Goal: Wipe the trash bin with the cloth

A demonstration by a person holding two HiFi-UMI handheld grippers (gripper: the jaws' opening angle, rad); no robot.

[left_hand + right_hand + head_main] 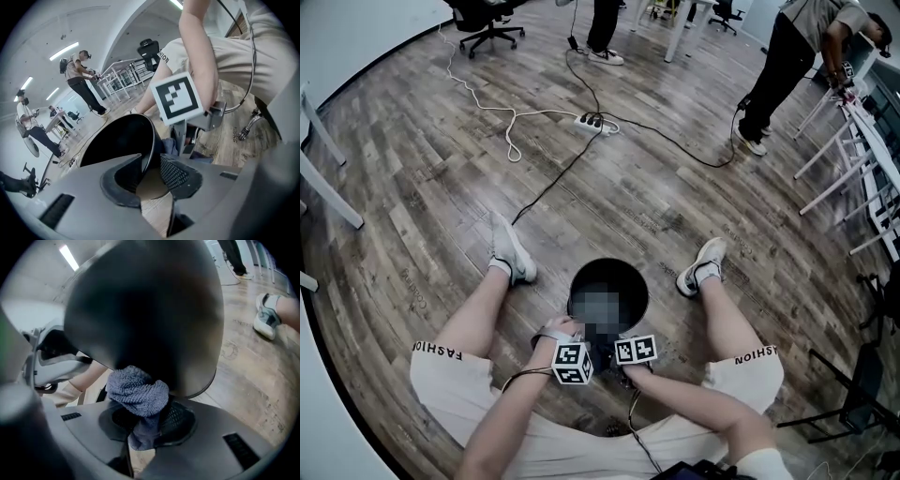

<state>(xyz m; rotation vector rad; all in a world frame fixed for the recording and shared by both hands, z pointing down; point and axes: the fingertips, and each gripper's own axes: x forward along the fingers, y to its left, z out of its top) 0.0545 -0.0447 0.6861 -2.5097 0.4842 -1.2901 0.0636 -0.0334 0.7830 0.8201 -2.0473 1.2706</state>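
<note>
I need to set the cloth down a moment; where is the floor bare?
Bare floor ahead of the bin, bordered by the right shoe and the black cable. More left of the left shoe, toward the wall. Crowded between the legs: bin, left gripper, right gripper.

The word "FASHION" is printed on both leg hems of the person's shorts [450,382].

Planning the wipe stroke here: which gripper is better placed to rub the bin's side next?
Right. The right gripper is shut on the cloth, bunched against the outer wall of the trash bin. The left gripper has no cloth; its jaws straddle the bin's rim, so it likely steadies it.
</note>
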